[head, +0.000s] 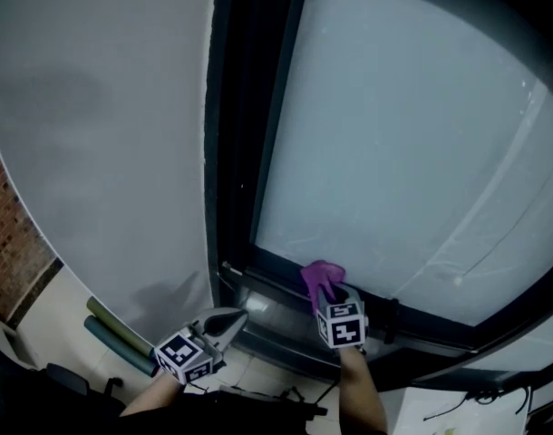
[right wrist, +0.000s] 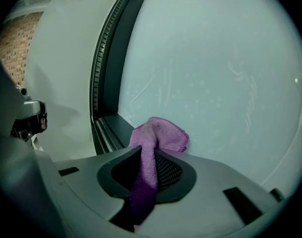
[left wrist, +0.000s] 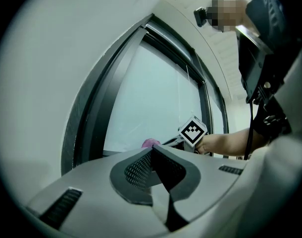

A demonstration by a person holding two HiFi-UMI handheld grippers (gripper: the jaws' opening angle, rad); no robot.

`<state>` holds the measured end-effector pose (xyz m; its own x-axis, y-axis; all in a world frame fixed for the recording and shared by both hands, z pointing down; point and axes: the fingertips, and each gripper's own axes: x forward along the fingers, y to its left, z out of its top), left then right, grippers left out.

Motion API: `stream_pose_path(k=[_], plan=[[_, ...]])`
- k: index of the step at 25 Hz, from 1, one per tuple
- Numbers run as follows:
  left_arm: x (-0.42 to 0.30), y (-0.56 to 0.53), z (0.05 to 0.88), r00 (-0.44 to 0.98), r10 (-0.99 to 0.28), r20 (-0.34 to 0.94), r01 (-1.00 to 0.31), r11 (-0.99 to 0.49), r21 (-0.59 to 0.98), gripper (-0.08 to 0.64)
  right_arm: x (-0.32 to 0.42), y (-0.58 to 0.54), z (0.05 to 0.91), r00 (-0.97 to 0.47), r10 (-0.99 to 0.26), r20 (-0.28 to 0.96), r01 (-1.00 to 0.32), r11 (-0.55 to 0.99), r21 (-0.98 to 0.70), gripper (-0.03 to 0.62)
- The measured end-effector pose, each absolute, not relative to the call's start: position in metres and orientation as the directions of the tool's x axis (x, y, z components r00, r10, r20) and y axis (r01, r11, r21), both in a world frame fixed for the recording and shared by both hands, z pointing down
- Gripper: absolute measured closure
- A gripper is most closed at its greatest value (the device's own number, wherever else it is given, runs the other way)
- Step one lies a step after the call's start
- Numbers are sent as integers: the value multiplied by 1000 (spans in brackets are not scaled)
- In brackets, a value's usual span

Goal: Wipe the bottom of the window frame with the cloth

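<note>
Jaws of the right gripper clamp the purple cloth at the window frame bottom; the left gripper hangs nearby, jaws closed, empty.

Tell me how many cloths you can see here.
1. The purple cloth is clamped in the right claw, down at the bottom of the window frame. The left claw is shut with nothing in it. No other cloth shows, though the views are narrow.

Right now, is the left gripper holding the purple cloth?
No, the purple cloth is pinched in the right gripper, while the left gripper has its jaws together on nothing.
</note>
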<state>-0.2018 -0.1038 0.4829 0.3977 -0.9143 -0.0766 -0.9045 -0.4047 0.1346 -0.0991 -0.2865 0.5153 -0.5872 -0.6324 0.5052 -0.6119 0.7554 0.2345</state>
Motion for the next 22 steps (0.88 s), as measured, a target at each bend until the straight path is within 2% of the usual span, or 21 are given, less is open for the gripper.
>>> stream_pose_path(k=[17, 22], plan=[[-179, -120, 488, 482, -872, -82, -861, -489, 141, 558, -29, -297, 513, -450, -775, 443, -777, 585, 234, 517], [-168, -119, 498, 506, -859, -77, -844, -511, 162, 558, -5, -295, 512, -388, -837, 386, -849, 488, 205, 517]])
